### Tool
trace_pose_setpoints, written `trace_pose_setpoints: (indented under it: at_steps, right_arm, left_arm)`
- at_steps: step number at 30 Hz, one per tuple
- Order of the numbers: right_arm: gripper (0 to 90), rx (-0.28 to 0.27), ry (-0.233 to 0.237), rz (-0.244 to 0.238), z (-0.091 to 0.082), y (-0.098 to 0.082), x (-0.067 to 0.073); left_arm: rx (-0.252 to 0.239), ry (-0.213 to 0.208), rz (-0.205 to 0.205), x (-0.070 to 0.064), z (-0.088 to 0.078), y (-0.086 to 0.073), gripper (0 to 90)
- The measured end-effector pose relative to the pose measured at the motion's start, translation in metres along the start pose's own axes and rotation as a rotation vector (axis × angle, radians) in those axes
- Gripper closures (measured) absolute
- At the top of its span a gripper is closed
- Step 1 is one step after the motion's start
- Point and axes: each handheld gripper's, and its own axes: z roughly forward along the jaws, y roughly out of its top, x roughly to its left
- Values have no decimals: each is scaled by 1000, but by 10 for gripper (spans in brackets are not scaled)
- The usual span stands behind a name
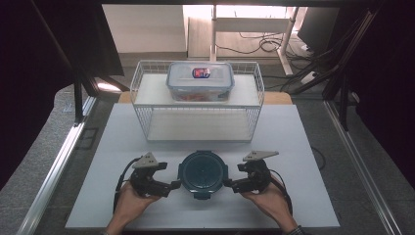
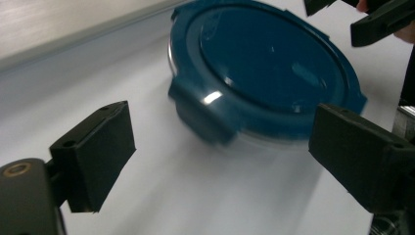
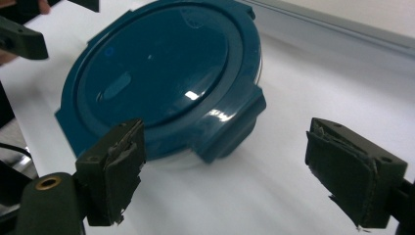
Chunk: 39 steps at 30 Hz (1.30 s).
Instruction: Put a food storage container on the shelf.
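A round container with a dark teal clip-on lid [image 1: 202,172] is sitting on the white table [image 1: 303,205], just in front of a white wire rack [image 1: 142,78], as a person's two grippers are flanking it. The left gripper [image 1: 172,186] and the right gripper [image 1: 230,185] are both standing wide open, holding nothing, their jaws pointing at the container's sides. On the rack's upper shelf a rectangular clear food box [image 1: 200,81] is resting.
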Motion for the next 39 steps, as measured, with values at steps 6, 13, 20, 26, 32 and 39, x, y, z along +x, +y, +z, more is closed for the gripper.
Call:
trace_pose_setpoints:
  at_steps: [6, 13, 20, 26, 32, 39]
  right_arm:
    - [144, 46, 70, 45, 19, 10, -5]
    - [158, 115, 184, 121, 34, 10, -11]
    - [284, 105, 234, 206, 30, 9, -20]
    - [403, 64, 268, 276, 21, 2, -23]
    - [450, 47, 299, 292, 11, -8, -19]
    - [529, 45, 328, 312, 9, -16, -22]
  left_arm:
    - [82, -60, -41, 10, 30, 9, 54]
    - [110, -285, -181, 27, 39, 0, 161]
    - [98, -328, -265, 33, 34, -4, 239]
    - [47, -355, -289, 28, 18, -14, 435]
    - [12, -348, -292, 18, 11, -18, 495]
    - [13, -369, -338, 21, 11, -25, 498]
